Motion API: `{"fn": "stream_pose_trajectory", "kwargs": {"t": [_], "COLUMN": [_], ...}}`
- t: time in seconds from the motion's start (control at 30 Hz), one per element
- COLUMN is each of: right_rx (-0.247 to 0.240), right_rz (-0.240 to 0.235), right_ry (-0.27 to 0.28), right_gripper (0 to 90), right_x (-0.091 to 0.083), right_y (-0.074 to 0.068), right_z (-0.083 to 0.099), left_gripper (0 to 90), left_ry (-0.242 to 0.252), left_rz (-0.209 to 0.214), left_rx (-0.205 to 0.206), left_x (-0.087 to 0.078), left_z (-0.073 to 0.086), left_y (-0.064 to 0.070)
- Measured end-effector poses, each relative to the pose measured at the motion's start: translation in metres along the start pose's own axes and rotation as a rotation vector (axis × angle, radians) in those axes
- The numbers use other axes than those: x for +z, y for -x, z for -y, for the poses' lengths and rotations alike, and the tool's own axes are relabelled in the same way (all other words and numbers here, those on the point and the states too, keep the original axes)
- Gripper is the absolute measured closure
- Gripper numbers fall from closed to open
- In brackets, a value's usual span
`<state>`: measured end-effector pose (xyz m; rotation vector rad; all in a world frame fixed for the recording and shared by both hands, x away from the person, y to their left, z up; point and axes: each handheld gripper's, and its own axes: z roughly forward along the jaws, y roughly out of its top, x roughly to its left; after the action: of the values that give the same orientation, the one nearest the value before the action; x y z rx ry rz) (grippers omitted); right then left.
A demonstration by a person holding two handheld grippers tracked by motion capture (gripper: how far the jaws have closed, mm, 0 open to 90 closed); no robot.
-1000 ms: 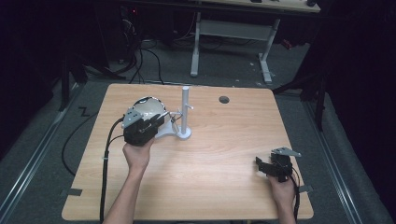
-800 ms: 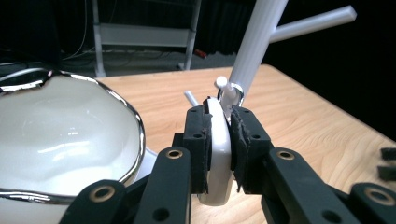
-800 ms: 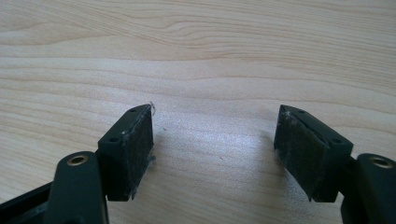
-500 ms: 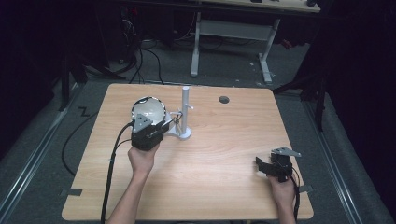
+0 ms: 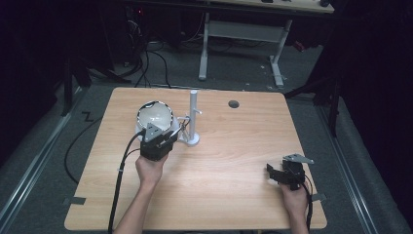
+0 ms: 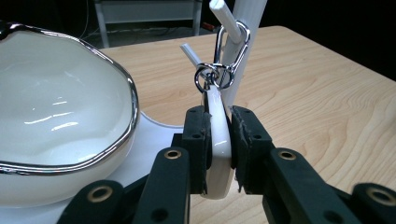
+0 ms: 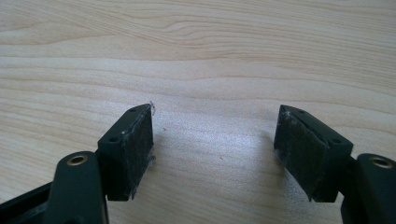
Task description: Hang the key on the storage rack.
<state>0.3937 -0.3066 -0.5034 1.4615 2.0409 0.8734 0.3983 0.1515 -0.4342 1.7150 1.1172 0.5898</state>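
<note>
two claws: left claw (image 6: 218,144) clamped on white tag (image 6: 218,140), right claw (image 7: 215,154) wide, empty

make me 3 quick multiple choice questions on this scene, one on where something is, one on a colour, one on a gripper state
1. Where does the white bowl sit?
A. at the table's right front corner
B. on the left half of the table, beside the white stand
C. on the floor

2. What colour is the tag held by the left gripper?
A. red
B. green
C. white

3. How does the right gripper stand?
A. open, nothing between its fingers
B. shut on the bowl
C. shut on a metal ring

Answers:
1. B: the high view shows the bowl left of the stand's post.
2. C: the left gripper view shows a glossy white tag clamped between the pads, its ring clipped by a metal carabiner to a peg of the stand.
3. A: the right gripper view shows bare wooden table between its spread fingers.
</note>
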Motion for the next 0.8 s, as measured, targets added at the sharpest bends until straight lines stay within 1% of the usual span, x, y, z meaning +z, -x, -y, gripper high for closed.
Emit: {"fn": "stream_pose_trajectory", "kwargs": {"t": [0.27,0.57,0.8], "right_rx": [0.000,0.000,0.000], "right_rz": [0.000,0.001,0.001], "right_ry": [0.000,0.000,0.000], "right_gripper": [28.6,28.6,28.6], "right_x": [0.0000,0.0000,0.0000], "right_y": [0.0000,-0.0001,-0.0001], "right_z": [0.0000,0.0000,0.0000], "left_gripper": [75.7,75.0,73.9], "left_ry": [-0.030,-0.054,-0.074], "left_rz": [0.005,0.005,0.011], "left_rx": [-0.005,0.005,0.004], "left_x": [0.0049,0.0074,0.0090], "left_z": [0.0058,0.0074,0.0096], "left_y": [-0.0005,-0.0029,-0.0045]}}
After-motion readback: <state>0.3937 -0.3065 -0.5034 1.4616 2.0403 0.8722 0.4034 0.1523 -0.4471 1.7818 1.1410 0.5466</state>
